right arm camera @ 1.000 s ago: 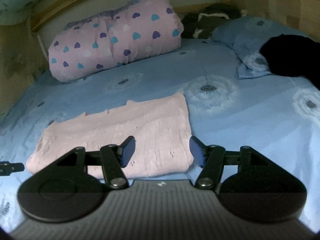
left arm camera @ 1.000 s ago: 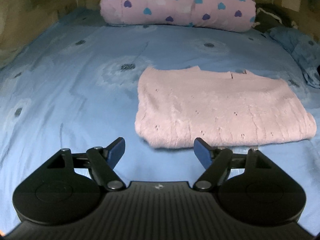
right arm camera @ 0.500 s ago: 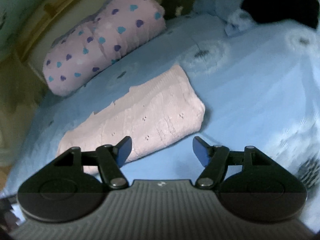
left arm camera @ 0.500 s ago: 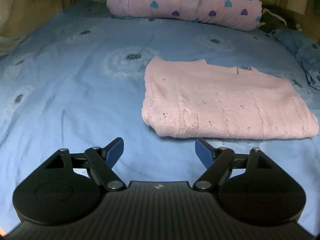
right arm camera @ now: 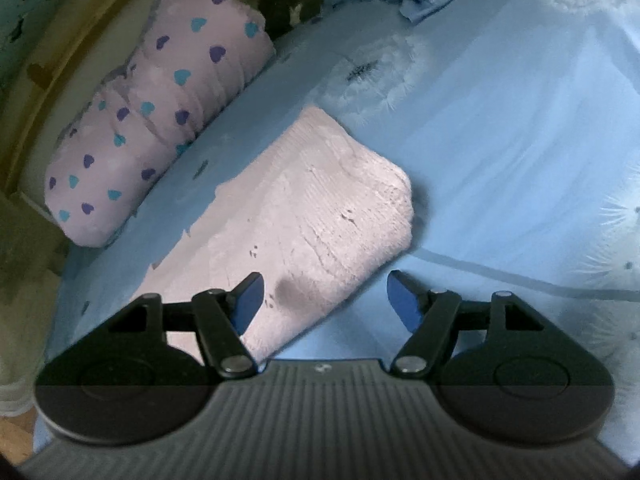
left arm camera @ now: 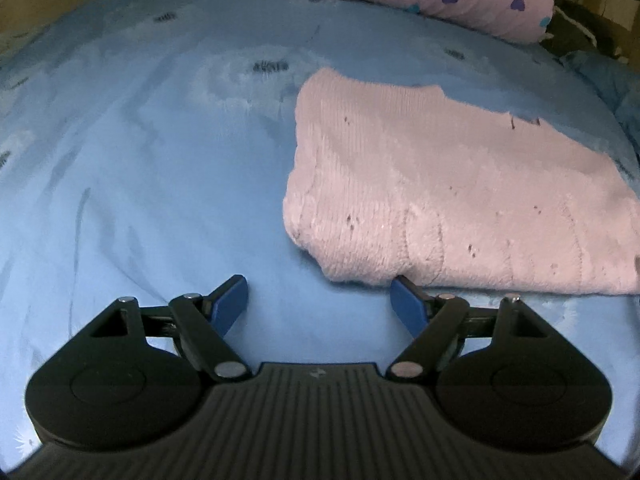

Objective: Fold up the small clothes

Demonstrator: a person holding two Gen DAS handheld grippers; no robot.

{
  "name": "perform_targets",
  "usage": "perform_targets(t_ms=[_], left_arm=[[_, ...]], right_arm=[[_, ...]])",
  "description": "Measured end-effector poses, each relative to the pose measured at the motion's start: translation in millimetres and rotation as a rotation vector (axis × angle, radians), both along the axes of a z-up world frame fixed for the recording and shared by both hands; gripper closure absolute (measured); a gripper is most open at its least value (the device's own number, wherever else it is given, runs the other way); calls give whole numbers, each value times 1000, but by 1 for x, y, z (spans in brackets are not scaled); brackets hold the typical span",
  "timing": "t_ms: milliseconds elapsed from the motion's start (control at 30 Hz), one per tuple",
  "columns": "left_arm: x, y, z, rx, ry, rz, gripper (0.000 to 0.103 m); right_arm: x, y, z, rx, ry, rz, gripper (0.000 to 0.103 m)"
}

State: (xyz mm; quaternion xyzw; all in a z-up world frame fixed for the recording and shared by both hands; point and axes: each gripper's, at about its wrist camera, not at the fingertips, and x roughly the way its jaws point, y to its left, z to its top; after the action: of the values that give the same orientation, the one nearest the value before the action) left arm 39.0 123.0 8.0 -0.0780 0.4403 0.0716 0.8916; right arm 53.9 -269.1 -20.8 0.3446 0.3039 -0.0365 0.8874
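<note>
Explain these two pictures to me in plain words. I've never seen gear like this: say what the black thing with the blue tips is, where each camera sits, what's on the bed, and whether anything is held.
A person holds a two-fingered hand tool in each hand, each with a camera looking along its fingers. One picture shows the left gripper, the other the right gripper. Both jaws stand open and hold nothing; the right jaws have just been opening. On the blue sheet lies a folded pink sweater, with a heart-print quilt rolled up behind it.

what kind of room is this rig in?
Most likely a bedroom: the work surface is a bed with a blue dandelion-print sheet, a rolled pink heart-print quilt lies at its far end, and a wooden bed frame shows behind it. A folded pink knit sweater lies on the sheet.
</note>
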Motion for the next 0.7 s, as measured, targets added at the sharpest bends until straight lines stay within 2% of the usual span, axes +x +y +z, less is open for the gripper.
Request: perform_targets(t_ms=[167,233,300,600,700], left_arm=[[6,0,-1,10,7,-6,20],[6,1,0,4,8,-5,20],[7,2,0,-5,12,-5,20],[4,6,1,-31,12,2,20],[4,7,1,-33,11,2,20]], right_arm=[[7,10,-8,-15,-58,-29,30],[10,11,-11,7,-86,-44,21],[15,11,-13,42,-115,-61,19],[36,7,-21,156,-172,-128,20],[34,3,-21,181,-171,-141,28]])
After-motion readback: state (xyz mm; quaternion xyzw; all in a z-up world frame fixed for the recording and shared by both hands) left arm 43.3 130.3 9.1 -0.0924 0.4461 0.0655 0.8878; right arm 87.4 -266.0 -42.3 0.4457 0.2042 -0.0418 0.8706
